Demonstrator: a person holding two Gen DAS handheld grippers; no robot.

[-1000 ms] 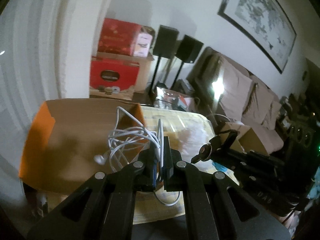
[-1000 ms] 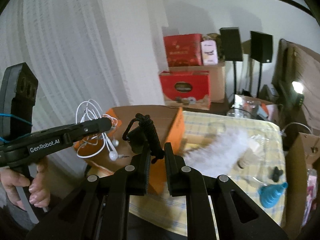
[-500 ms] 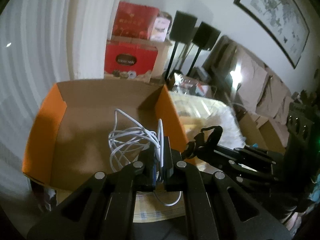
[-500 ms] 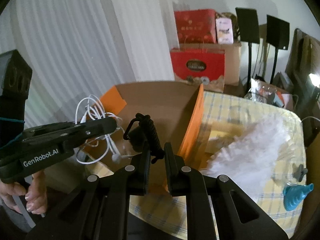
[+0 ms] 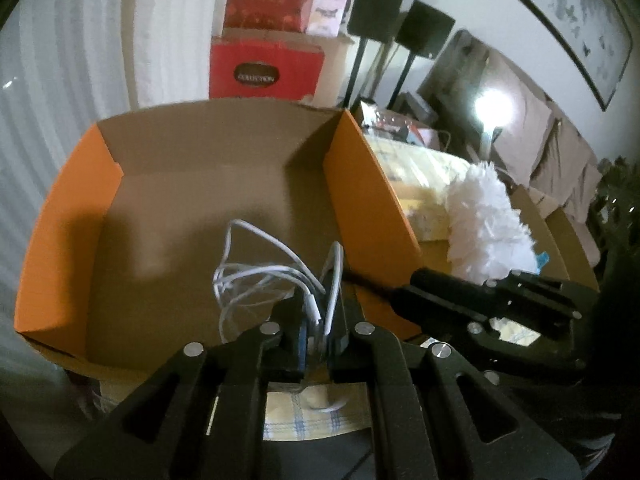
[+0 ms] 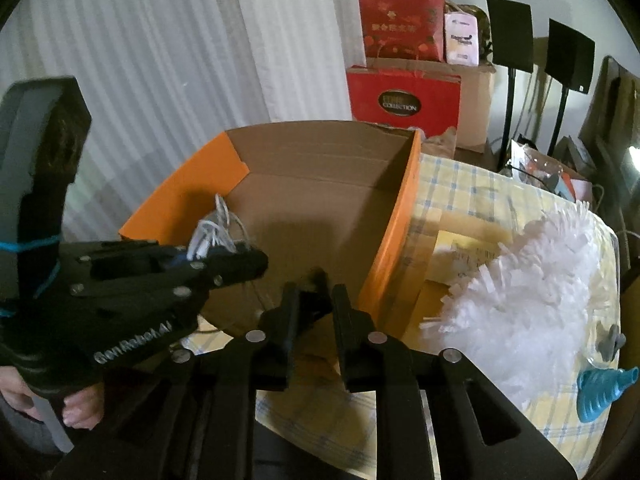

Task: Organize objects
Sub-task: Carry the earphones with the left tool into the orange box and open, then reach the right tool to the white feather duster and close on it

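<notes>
The white lettering "GenRobot.AI" runs along the side of the left gripper (image 6: pixel 224 258) at the lower left of the right wrist view, with a strand of blue cord wound around its handle. Behind the table, 2 red gift packages stand stacked: the lower red bag (image 6: pixel 404 98) carries an oval badge reading "COLLECTION", and the upper red box (image 6: pixel 400 26) shows gold characters too small to read. A pink-white carton (image 6: pixel 462 38) beside it has print that cannot be made out. 2 black speakers (image 6: pixel 510 34) on stands fill the upper right.

The left gripper's fingers are clenched on a tangle of white earphones (image 5: pixel 272 280), held low in the centre of the left wrist view, over the inside of 1 open cardboard box (image 5: pixel 192 184) with orange flaps. The cable loops hang into the box above its floor.

The right gripper (image 6: pixel 312 300) sits at the lower centre of its own view, at the box's near edge; something dark lies between its fingers, but whether they are clamped on it I cannot tell. On the yellow checked tablecloth (image 6: pixel 460 176) lie 1 fluffy white duster (image 6: pixel 524 280), 1 blue funnel (image 6: pixel 602 386) and 1 small dark grey piece (image 6: pixel 608 340).
</notes>
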